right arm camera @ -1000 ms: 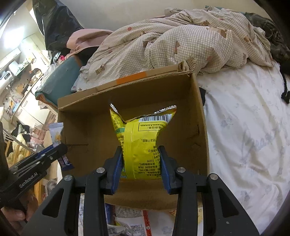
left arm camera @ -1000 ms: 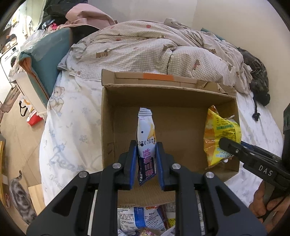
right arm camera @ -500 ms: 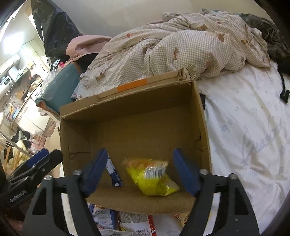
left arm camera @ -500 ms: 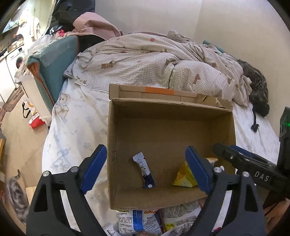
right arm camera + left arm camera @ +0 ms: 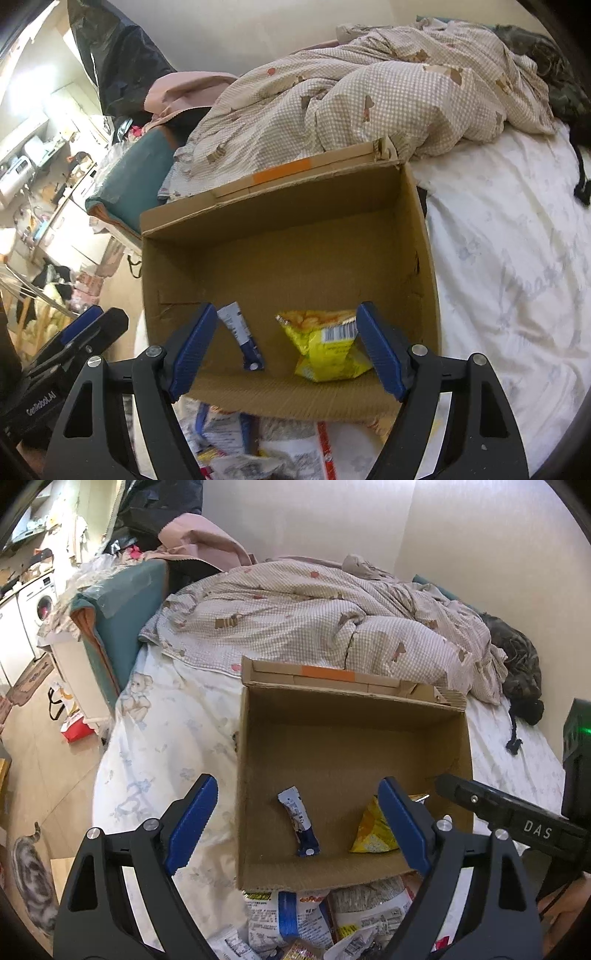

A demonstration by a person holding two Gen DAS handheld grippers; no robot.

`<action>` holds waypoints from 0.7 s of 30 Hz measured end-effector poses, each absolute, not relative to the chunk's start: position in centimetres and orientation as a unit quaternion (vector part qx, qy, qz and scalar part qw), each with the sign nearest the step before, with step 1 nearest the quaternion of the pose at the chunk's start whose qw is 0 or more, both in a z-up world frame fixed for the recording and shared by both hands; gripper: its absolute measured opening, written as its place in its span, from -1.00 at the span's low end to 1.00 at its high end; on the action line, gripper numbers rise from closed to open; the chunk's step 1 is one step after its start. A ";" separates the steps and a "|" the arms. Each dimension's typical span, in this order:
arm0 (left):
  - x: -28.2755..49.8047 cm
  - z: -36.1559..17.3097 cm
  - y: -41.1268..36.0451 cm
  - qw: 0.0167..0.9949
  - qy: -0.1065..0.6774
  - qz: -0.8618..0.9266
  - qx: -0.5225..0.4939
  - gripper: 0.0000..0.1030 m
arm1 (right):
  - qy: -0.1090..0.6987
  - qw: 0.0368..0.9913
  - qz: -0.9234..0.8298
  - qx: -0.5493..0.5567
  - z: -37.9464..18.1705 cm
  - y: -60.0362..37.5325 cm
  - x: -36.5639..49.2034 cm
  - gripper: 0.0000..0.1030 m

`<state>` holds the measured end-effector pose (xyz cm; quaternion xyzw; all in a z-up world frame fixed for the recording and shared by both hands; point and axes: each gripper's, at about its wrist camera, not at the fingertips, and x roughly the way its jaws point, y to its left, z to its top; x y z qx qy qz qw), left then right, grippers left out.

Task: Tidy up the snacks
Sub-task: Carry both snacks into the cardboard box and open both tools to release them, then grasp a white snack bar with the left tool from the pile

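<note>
Currently the cardboard box (image 5: 354, 746) sits on the bed (image 5: 155, 738), blue-white stick pack (image 5: 301, 823) and yellow chip bag (image 5: 373, 830) lying inside. Loose snack pile (image 5: 314, 915) lies below the box's near wall, nearer the left hand-held gripper (image 5: 295, 827). Left and right hand-held gripper (image 5: 284, 350) both released, empty.

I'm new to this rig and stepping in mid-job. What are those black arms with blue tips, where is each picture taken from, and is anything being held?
They are two hand-held grippers, each with a camera looking along its jaws. One picture is from the left gripper, the other from the right gripper. Both stand open and hold nothing. On the bed sits a cardboard box; inside lie a slim blue-and-white packet and a yellow snack bag. More snack packets lie on the sheet in front of the box.
</note>
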<state>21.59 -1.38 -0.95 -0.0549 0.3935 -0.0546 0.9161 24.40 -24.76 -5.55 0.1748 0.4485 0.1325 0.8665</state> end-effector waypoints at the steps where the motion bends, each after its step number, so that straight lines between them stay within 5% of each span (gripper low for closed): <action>1: 21.3 -0.7 -1.3 0.917 0.391 -0.060 -0.056 0.68 | 0.448 0.867 0.131 0.175 -5.4 -24.9 24.1 0.57; 5: 19.7 0.6 -1.1 0.922 0.376 -0.073 -0.048 0.68 | 0.432 0.870 0.150 0.182 -3.9 -24.9 22.1 0.82; 21: 13.4 0.4 1.8 0.913 0.404 -0.026 -0.060 0.88 | 0.429 0.873 0.131 0.190 -3.0 -25.9 13.8 0.83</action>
